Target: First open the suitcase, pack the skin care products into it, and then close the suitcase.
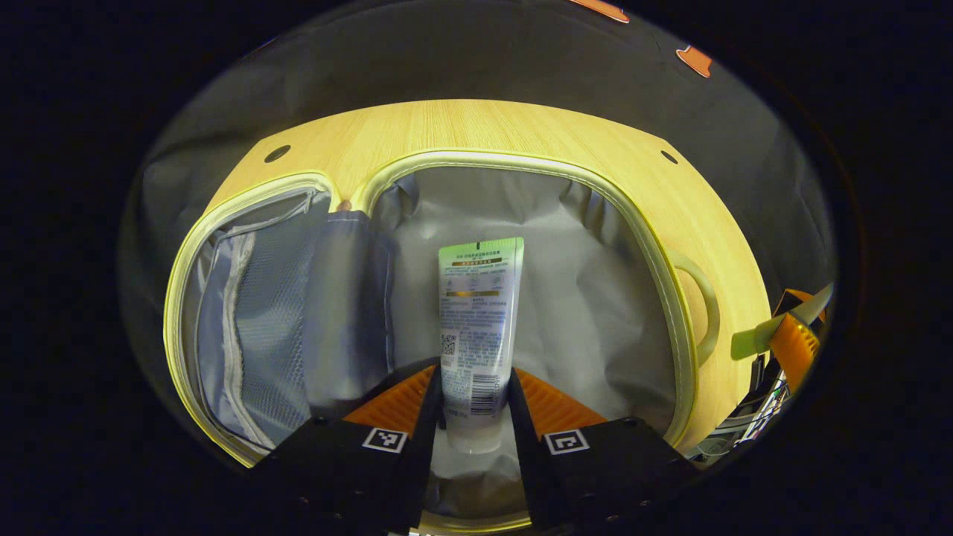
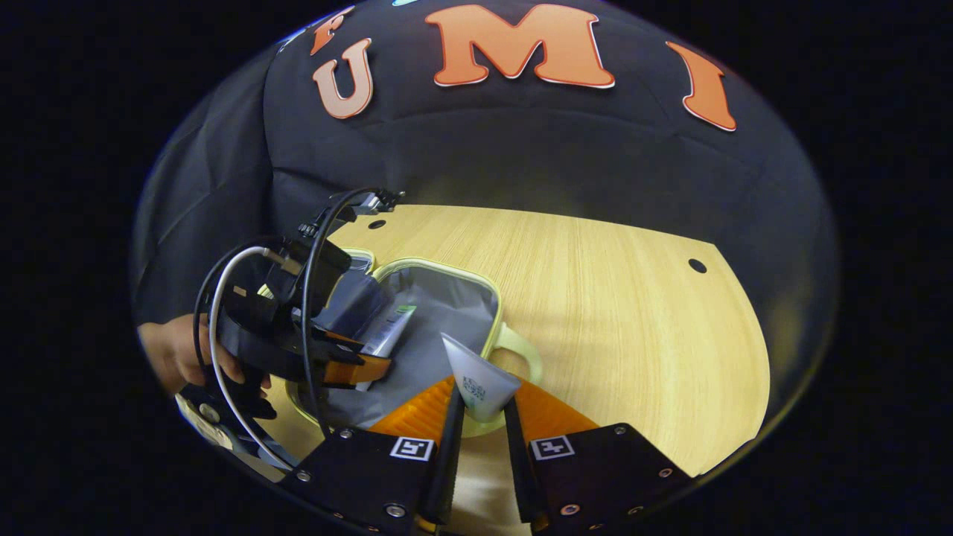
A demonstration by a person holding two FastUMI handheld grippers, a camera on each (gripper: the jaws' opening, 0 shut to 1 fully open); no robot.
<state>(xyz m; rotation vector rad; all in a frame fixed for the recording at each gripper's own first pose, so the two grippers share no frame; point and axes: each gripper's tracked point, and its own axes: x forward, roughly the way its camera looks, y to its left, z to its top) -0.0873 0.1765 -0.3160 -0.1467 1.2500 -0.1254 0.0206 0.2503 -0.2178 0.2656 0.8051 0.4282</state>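
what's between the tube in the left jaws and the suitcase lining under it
Nothing. In the left gripper view the tube, clamped in the left gripper, hangs over bare grey lining of the open suitcase; whether it touches the lining cannot be told.

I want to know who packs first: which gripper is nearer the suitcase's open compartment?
Left. The left gripper, holding a tube, is over the suitcase lining. The right gripper, holding another tube, hangs back by the rim near the handle.
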